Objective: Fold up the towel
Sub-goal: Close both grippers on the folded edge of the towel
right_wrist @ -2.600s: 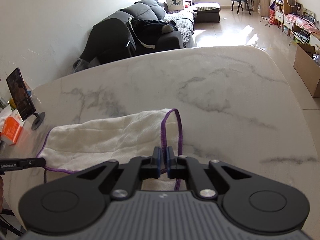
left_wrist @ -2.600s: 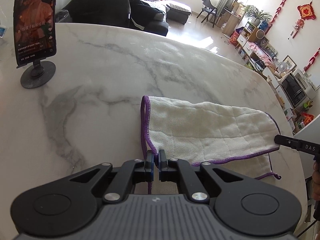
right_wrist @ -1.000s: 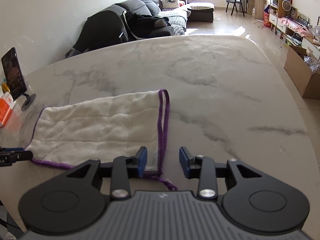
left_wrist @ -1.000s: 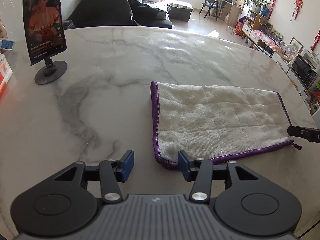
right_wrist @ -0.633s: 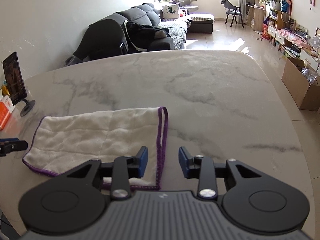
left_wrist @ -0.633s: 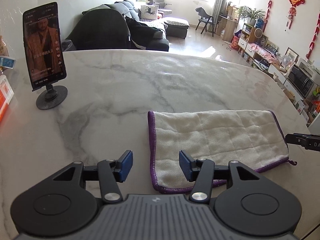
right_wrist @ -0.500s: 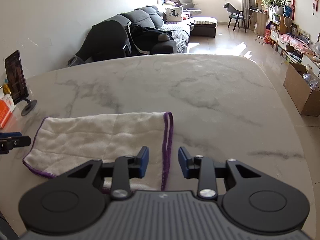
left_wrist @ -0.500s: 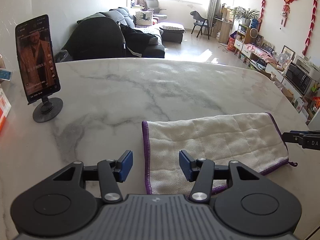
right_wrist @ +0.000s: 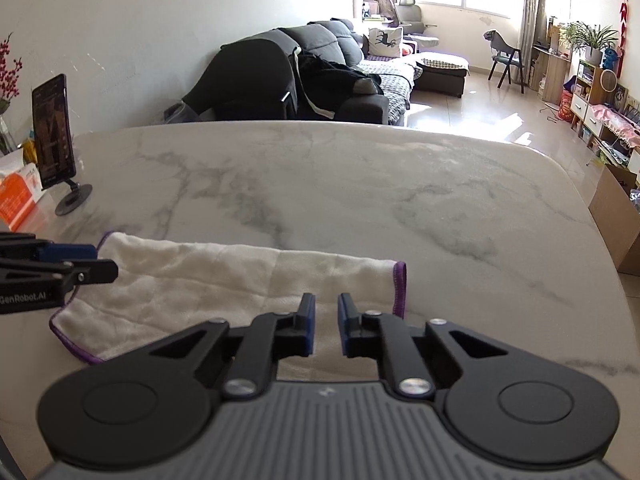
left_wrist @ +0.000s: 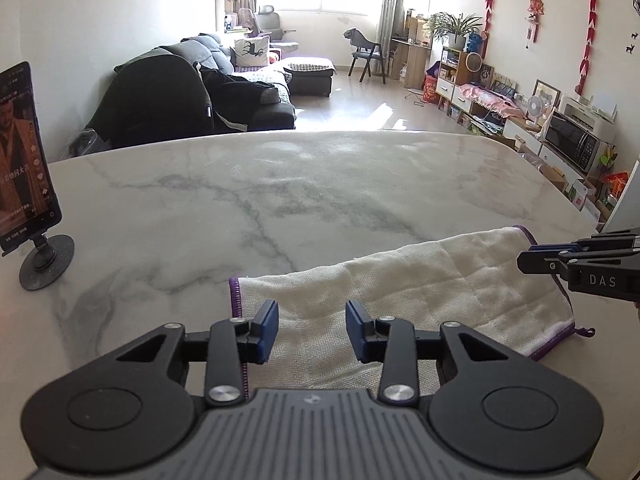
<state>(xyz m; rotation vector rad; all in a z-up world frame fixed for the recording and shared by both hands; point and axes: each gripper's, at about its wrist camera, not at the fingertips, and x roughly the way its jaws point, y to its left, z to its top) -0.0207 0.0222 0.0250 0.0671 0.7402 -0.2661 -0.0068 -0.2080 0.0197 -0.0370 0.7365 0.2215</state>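
A cream towel with purple trim (left_wrist: 400,292) lies folded into a long strip near the front edge of the marble table (left_wrist: 280,184); it also shows in the right wrist view (right_wrist: 224,280). My left gripper (left_wrist: 308,330) is open and empty over the towel's left end. My right gripper (right_wrist: 325,328) is partly open and empty over the towel's right end, jaws narrower than the left's. Each gripper's fingers show in the other's view: the right gripper's fingers (left_wrist: 560,258) at the towel's right end, the left gripper's fingers (right_wrist: 68,264) at its left end.
A phone on a round stand (left_wrist: 24,184) stands at the table's left, also in the right wrist view (right_wrist: 54,140). An orange box (right_wrist: 16,200) lies beside it. A dark sofa (left_wrist: 200,92) is beyond the table's far edge.
Both grippers, shut on the towel's corners 2.6 s ago, have let go. They pulled back and tilted up, then shifted inward over the towel's ends. The right jaws have narrowed.
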